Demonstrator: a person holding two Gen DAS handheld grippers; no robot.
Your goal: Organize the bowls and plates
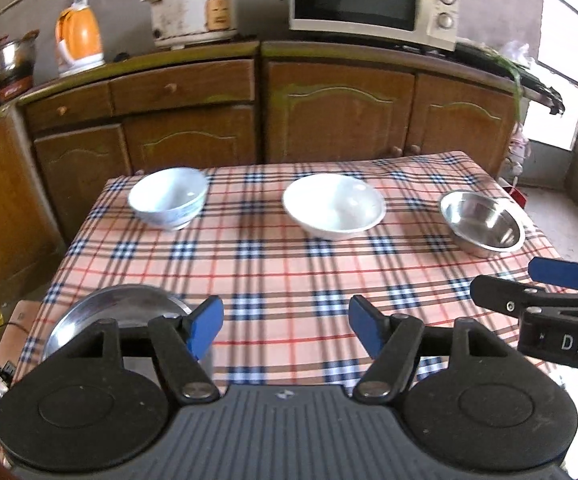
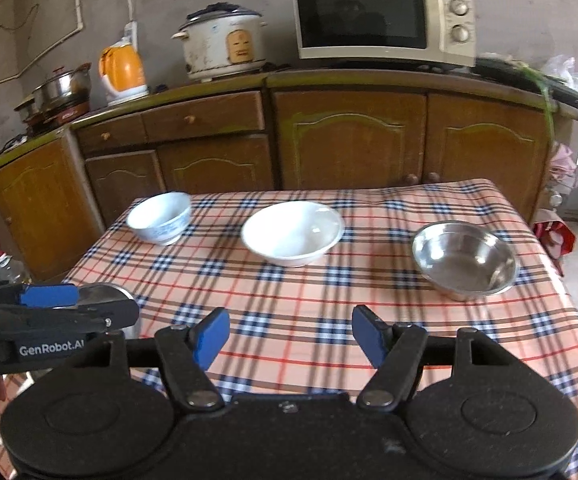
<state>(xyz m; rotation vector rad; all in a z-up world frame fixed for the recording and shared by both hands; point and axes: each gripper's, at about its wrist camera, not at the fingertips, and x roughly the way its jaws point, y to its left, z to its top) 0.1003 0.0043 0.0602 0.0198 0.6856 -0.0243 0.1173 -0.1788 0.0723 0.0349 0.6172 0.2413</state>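
Fingers (image 2: 209, 336) beside "GenRobot.AI" lettering (image 2: 51, 349)

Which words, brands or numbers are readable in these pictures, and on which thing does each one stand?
"GenRobot.AI": on the left gripper, side of its body.
"DAS": on the right gripper, cut off by the picture edge.
Microwave dial marks and rice cooker panel: too blurred to read.
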